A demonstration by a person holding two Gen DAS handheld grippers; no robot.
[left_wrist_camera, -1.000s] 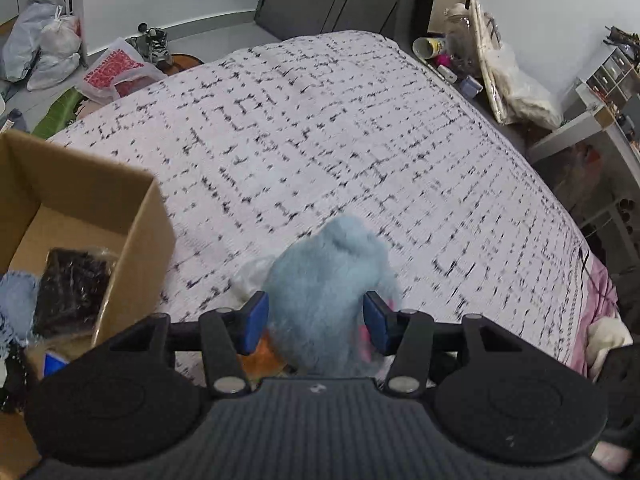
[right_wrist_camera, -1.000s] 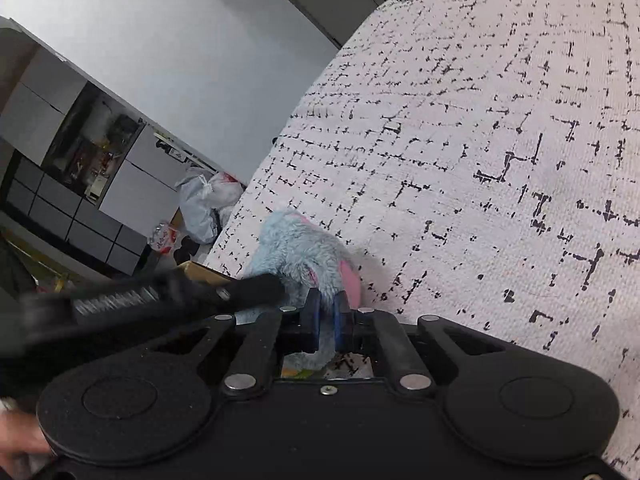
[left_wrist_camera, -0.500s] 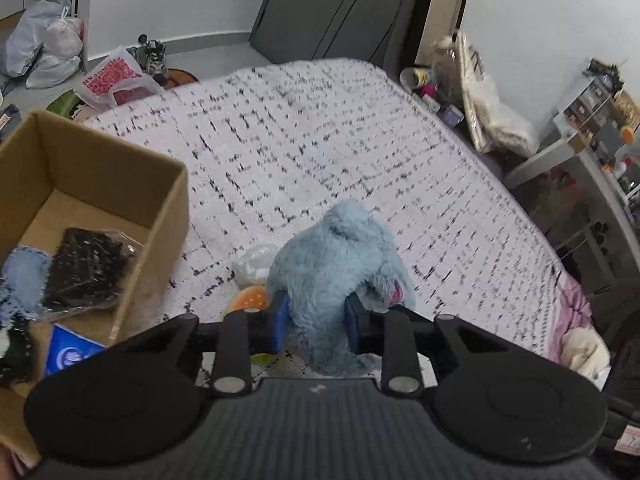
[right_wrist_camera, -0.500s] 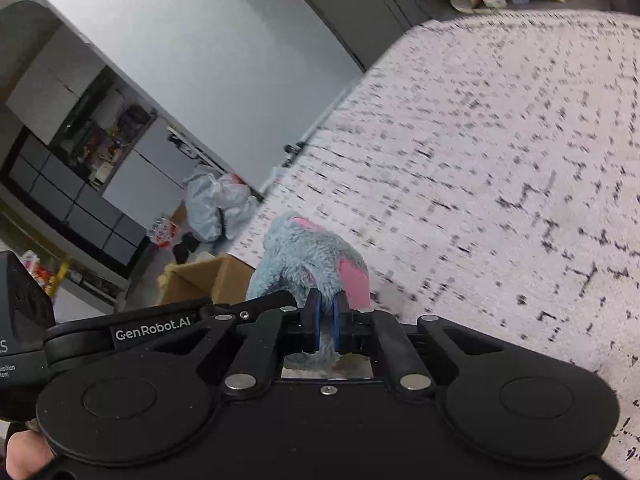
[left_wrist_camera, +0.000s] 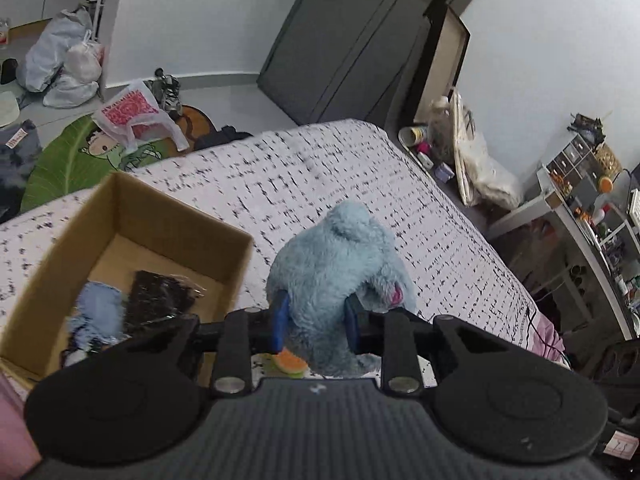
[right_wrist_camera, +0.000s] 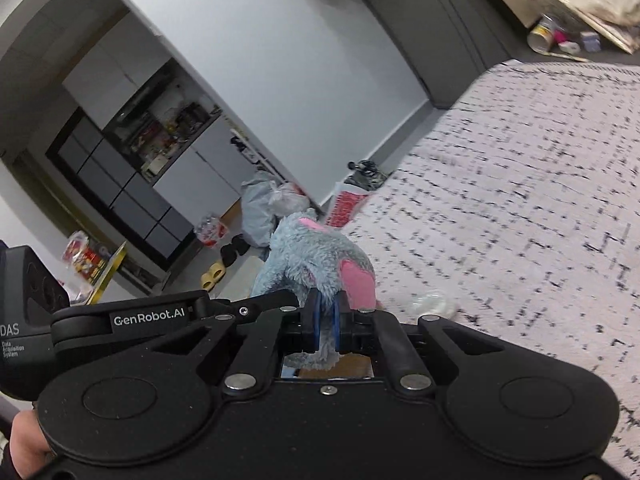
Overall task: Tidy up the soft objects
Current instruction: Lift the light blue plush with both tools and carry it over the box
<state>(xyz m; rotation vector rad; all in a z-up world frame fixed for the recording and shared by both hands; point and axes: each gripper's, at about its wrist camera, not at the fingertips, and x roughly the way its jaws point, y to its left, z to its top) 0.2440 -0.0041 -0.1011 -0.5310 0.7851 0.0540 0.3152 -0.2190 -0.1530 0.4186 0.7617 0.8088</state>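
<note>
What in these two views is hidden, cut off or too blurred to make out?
- Blue plush toy: its lower part is behind the left gripper body, left wrist view.
- Cardboard box: near end cut off by gripper and edge.
- Pale object on the bed: too blurred to identify, right wrist view.

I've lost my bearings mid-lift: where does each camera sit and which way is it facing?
Left wrist: on the left hand-held gripper, looking down across the bed; its fingers clamp the plush, box at left.
Right wrist: on the right hand-held gripper, tilted, facing the wall and cabinets; it pinches the plush; a hand and the left hand-held gripper show at left.
Shared: plush, bed.
</note>
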